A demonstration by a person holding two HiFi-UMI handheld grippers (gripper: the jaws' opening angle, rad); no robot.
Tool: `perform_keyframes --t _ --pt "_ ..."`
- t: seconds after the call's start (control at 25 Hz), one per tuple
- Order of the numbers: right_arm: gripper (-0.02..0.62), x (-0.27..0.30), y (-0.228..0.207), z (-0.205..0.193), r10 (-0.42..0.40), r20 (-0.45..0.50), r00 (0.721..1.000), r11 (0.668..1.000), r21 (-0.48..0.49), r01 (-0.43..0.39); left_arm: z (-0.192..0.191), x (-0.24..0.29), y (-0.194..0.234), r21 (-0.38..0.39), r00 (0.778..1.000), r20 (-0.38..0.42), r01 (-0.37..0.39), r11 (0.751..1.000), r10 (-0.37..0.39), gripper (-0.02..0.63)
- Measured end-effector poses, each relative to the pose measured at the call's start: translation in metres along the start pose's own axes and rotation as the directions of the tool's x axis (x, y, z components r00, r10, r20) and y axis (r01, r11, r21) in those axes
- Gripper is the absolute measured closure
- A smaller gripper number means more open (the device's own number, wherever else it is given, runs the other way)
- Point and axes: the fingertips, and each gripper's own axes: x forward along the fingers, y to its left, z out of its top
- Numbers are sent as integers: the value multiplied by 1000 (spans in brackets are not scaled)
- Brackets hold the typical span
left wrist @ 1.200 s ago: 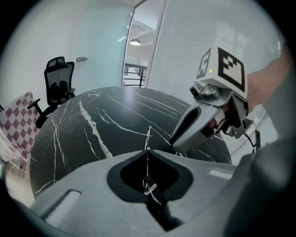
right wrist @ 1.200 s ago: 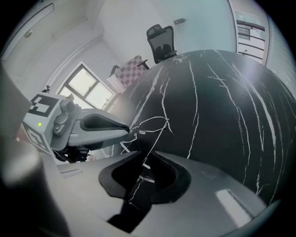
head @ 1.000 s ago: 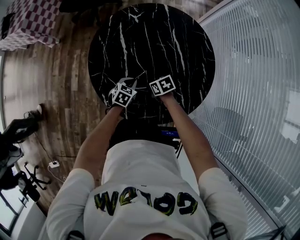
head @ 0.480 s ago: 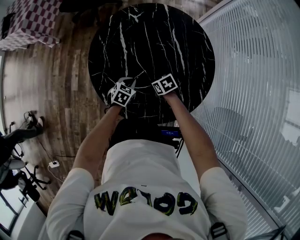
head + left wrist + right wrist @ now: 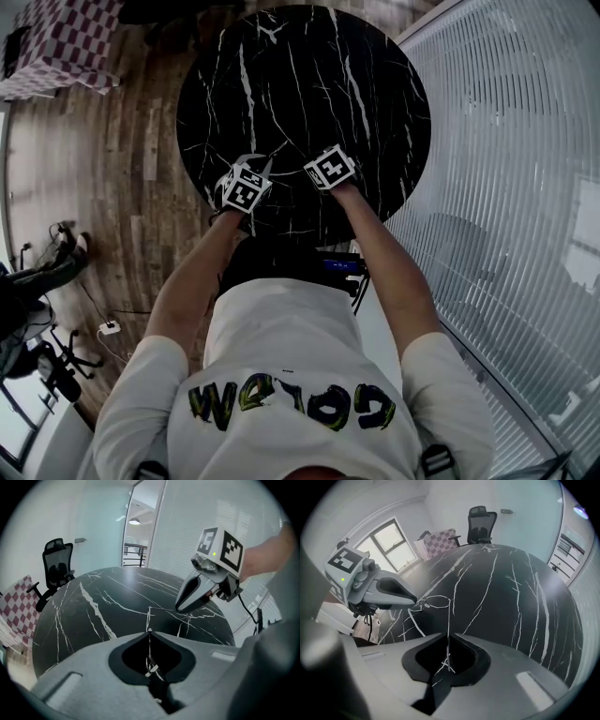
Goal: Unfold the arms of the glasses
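Observation:
Thin wire-rimmed glasses (image 5: 432, 601) hang just above the black marble table (image 5: 309, 75), between my two grippers. My left gripper (image 5: 149, 631) is shut on a thin wire part of the glasses (image 5: 149, 618). In the right gripper view its tip (image 5: 414, 601) sits at the lenses. My right gripper (image 5: 448, 637) is shut on one slim arm (image 5: 449, 620), which runs from the frame straight down into its jaws. In the left gripper view the right gripper (image 5: 180, 607) ends at the far end of a thin wire. From the head view both marker cubes (image 5: 246, 186) (image 5: 329, 168) stand close together near the table's front edge.
A black office chair (image 5: 56, 569) and a checked cloth (image 5: 66, 42) stand beyond the round table on the wooden floor (image 5: 112, 187). A ribbed glass wall (image 5: 506, 141) runs along the right. The person's arms (image 5: 375, 262) reach over the table's near edge.
My right gripper has shifted slightly to the right and rolled a little, with its jaws closing in on the arm. The left gripper has stayed in place.

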Motion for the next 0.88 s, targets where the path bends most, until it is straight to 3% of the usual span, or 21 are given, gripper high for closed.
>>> perform_keyframes --t 0.48,0.76,0.88 --pt "554 5 -3 0 -64 18 998 990 -121 66 -1 1 -2 -12 1000 4 -20 1000 20 592" --pt "532 11 -2 -6 -57 68 996 993 -95 64 0 4 -8 2 1000 19 3 1000 -4 583" --pt "511 1 1 -3 -55 76 996 995 -76 61 -3 2 -10 -9 1000 6 4 1000 -4 548"
